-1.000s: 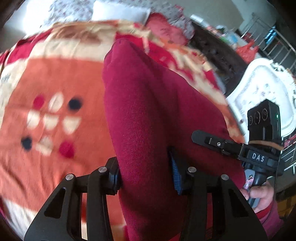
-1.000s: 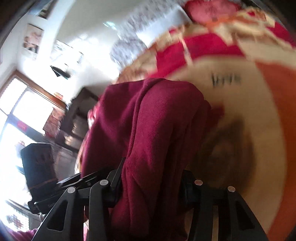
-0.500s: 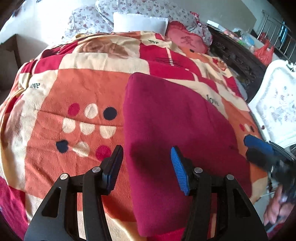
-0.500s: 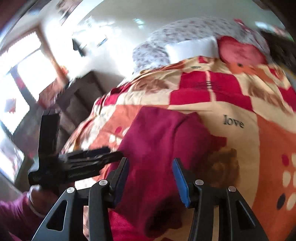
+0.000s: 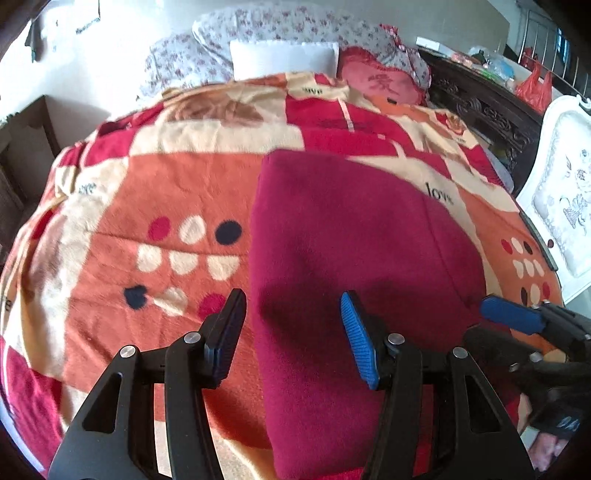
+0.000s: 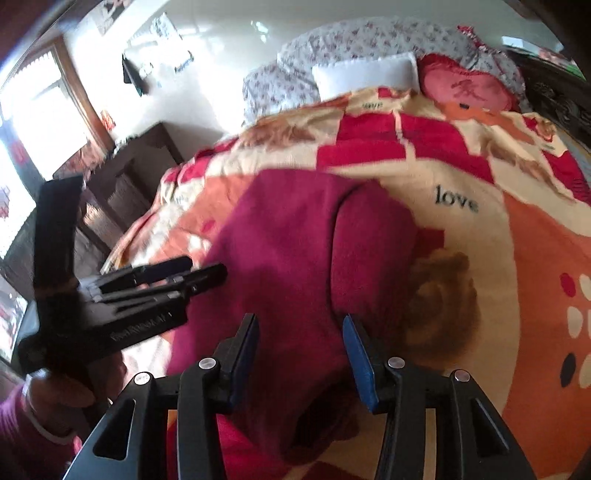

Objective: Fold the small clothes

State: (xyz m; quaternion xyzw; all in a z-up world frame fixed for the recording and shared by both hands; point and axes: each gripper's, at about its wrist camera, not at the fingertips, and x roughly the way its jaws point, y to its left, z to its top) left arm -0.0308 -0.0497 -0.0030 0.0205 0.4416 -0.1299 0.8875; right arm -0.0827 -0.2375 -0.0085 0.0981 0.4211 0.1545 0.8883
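- A dark red garment (image 5: 354, 258) lies folded and flat on the bed, on top of a patterned blanket (image 5: 155, 192) of orange, red and cream patches with coloured dots.
- In the left wrist view the garment forms a rough rectangle running from the near edge of the bed toward the pillows, with its left edge straight and a faint seam line down its right part.
- The left gripper (image 5: 291, 332) hangs above the near part of the garment with its jaws parted to a middling width; nothing is between the blue pads and they press on nothing.
- The right gripper (image 6: 299, 354) hangs above the garment's near right part, jaws likewise parted at a middling gap and holding nothing; this view is somewhat blurred.
- In the right wrist view a fold line runs down the garment, and its right portion lies as a layer beside the word "love" printed on the blanket.
- Each gripper shows in the other's view, at the garment's side, with a hand (image 6: 77, 391) on the left one's handle.
- At the head of the bed sit a white pillow (image 5: 284, 59), a floral pillow (image 5: 295, 29) and a red cushion (image 5: 380, 81).
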